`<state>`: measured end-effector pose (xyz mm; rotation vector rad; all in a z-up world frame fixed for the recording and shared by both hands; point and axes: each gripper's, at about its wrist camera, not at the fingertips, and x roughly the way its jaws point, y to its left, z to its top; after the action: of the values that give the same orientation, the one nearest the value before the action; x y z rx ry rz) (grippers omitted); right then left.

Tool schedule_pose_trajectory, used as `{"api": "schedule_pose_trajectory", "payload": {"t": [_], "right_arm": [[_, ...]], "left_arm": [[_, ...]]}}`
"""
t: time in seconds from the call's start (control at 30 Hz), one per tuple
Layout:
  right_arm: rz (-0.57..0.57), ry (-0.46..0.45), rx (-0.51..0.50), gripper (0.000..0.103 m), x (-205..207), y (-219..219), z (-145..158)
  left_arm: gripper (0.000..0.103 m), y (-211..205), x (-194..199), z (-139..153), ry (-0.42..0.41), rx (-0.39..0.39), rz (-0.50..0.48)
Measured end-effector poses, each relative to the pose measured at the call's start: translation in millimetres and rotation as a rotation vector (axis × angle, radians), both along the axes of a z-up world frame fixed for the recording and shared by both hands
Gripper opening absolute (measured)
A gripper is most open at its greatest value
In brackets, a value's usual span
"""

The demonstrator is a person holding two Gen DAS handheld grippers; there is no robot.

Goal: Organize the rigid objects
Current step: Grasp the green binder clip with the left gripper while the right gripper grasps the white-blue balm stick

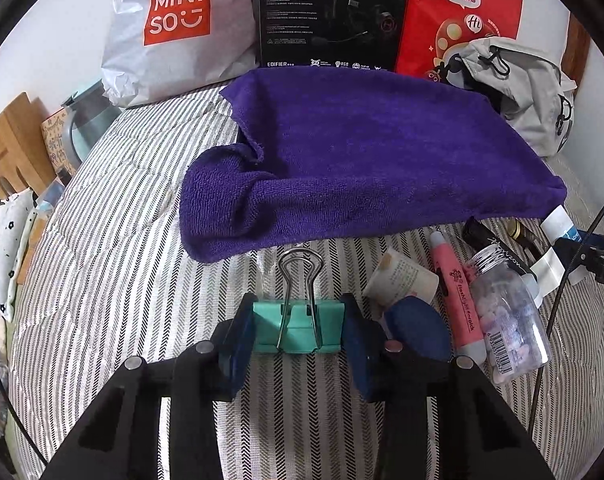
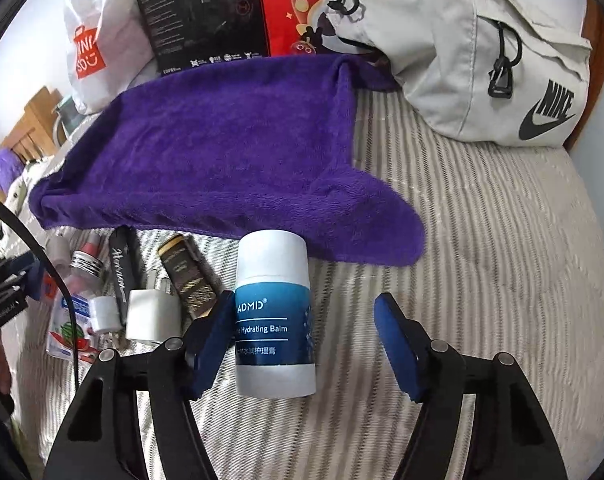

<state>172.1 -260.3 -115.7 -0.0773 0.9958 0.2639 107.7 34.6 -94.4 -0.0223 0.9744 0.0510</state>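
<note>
So the left gripper point(image 1: 298, 334) is clamped on a teal binder clip point(image 1: 298, 328), 1 blue pad pressed to each side of its body. The clip is mint-green metal with 2 silver wire handles folded together; those handles run straight away from the camera toward the purple towel point(image 1: 366, 152), so its long axis lines up with the fingers. It sits just above the striped bedspread point(image 1: 102, 280), close to the towel's near edge.

Right gripper point(image 2: 302, 344) is spread wide. A white hydrating balm stick point(image 2: 275, 316) lies between the fingers, touching the left pad, with a clear gap to the right one. It's a chunky cylinder with a blue label band reading "Hydrating Balm". It lies on the bedspread lengthwise, cap end pointing away toward the towel, base toward the camera.

Right of the clip there's a little pile: a pink Flashlight Eyestick pen point(image 1: 458, 296), a clear bottle of pale tablets point(image 1: 506, 320), a paper cup on its side point(image 1: 402, 280) and a dark blue oval lid thing point(image 1: 418, 328). The right camera also shows a white charger plug point(image 2: 150, 316) and a black-and-gold patterned case point(image 2: 188, 276).

At the back: a MINISO bag point(image 1: 174, 28), a black EDIFIER box point(image 1: 330, 12), a red Haidilao bag point(image 1: 462, 12) and a grey Nike backpack point(image 2: 482, 60).
</note>
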Motion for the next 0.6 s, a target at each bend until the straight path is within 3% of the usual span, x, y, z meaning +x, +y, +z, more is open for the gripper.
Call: {"api": "schedule_pose_trajectory", "payload": {"t": [0.13,0.2,0.23,0.33,0.43,0.6], "right_arm": [[0.021,0.019,-0.019,0.059,4.7,7.3,-4.8],[0.036,-0.014,-0.081,0.057,2.9,16.0,-5.6],[0.039,-0.016,-0.08,0.051,3.1,17.0,-5.3],[0.034,-0.012,-0.053,0.049,2.9,14.4,-4.7],[0.038,-0.002,-0.039,0.036,2.9,12.1,-3.5],[0.038,0.034,-0.009,0.036,-0.6,4.2,-2.1]], "left_arm": [[0.039,0.5,-0.1,-0.9,-0.006,-0.008,0.0],[0.039,0.6,0.6,-1.1,-0.008,-0.006,0.002],[0.039,0.5,0.7,-1.2,-0.009,-0.006,0.001],[0.04,0.9,0.2,-1.5,-0.012,-0.007,-0.006],[0.039,0.1,1.4,-1.7,-0.004,-0.005,-0.012],[0.039,3.9,0.8,-1.6,0.015,-0.019,-0.014]]}}
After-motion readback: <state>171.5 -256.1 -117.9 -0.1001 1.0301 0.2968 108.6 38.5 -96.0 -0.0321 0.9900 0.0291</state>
